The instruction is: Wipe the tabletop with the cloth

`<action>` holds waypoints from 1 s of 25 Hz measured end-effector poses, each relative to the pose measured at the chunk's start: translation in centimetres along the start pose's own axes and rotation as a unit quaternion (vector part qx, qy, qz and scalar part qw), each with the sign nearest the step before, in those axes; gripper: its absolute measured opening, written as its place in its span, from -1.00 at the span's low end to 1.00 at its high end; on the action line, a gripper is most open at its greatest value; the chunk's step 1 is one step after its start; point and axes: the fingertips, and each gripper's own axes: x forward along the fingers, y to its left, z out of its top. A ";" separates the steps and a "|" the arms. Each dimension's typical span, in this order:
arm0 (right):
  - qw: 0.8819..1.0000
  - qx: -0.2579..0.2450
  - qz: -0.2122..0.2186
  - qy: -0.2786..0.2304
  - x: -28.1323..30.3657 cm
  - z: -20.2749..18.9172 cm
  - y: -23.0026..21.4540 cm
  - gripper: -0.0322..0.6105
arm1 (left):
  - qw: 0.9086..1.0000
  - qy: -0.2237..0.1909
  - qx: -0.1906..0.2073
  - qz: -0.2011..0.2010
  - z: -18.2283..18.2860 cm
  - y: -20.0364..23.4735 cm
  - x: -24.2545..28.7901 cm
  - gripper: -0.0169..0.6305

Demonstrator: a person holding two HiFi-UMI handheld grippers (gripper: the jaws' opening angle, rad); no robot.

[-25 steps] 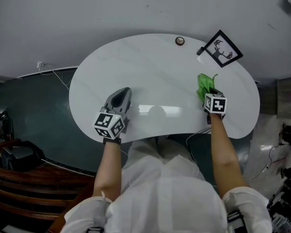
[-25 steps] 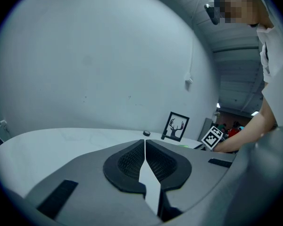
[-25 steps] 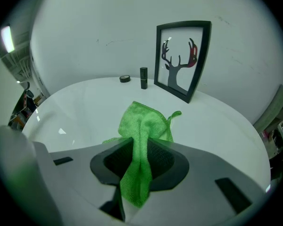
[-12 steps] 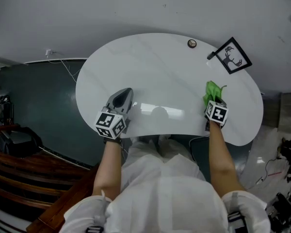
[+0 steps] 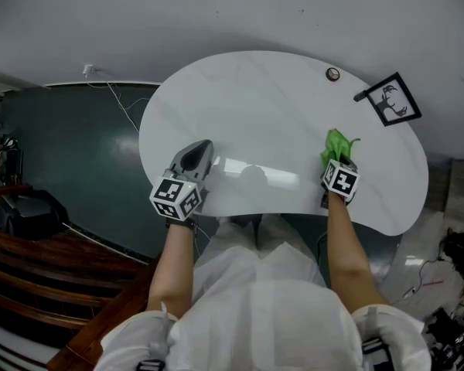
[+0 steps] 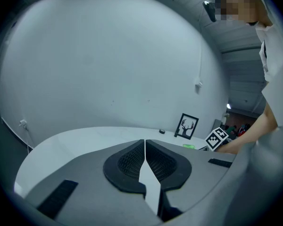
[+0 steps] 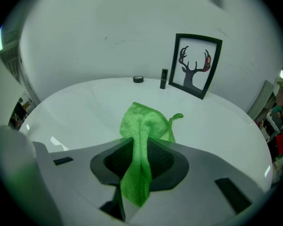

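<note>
A green cloth (image 7: 144, 128) is pinched between the jaws of my right gripper (image 7: 142, 150), which is shut on it; its free end lies on the white tabletop (image 5: 247, 114). In the head view the cloth (image 5: 336, 144) shows just ahead of the right gripper (image 5: 338, 164), near the table's right front. My left gripper (image 5: 192, 161) rests over the table's front left edge, shut with nothing between its jaws. The left gripper view shows its tips (image 6: 145, 141) meeting, with the tabletop (image 6: 75, 138) beyond.
A framed deer picture (image 5: 394, 104) stands at the table's far right, with a small dark upright object (image 7: 163, 78) beside it. A small round thing (image 5: 332, 74) lies near the far edge. A grey wall rises behind the table. Cables (image 5: 124, 110) hang at the left.
The head view has shifted, so the table sits further right in the frame. The right gripper with the cloth has slid slightly nearer the front edge. The left gripper has stayed put.
</note>
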 end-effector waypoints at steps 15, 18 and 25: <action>0.995 -0.056 0.087 -0.001 0.0 1.4 20.5 -0.65 | 1.000 0.000 -0.007 0.023 0.0 8.3 -6.6 -0.88; 0.991 -0.074 0.110 -0.002 -0.4 1.4 25.1 -0.65 | 1.000 -0.001 -0.007 0.028 0.0 9.7 -8.0 -0.88; 0.978 -0.129 0.167 -0.005 -1.7 0.4 35.2 -0.65 | 0.999 0.003 -0.003 0.032 -0.6 12.3 -10.9 -0.88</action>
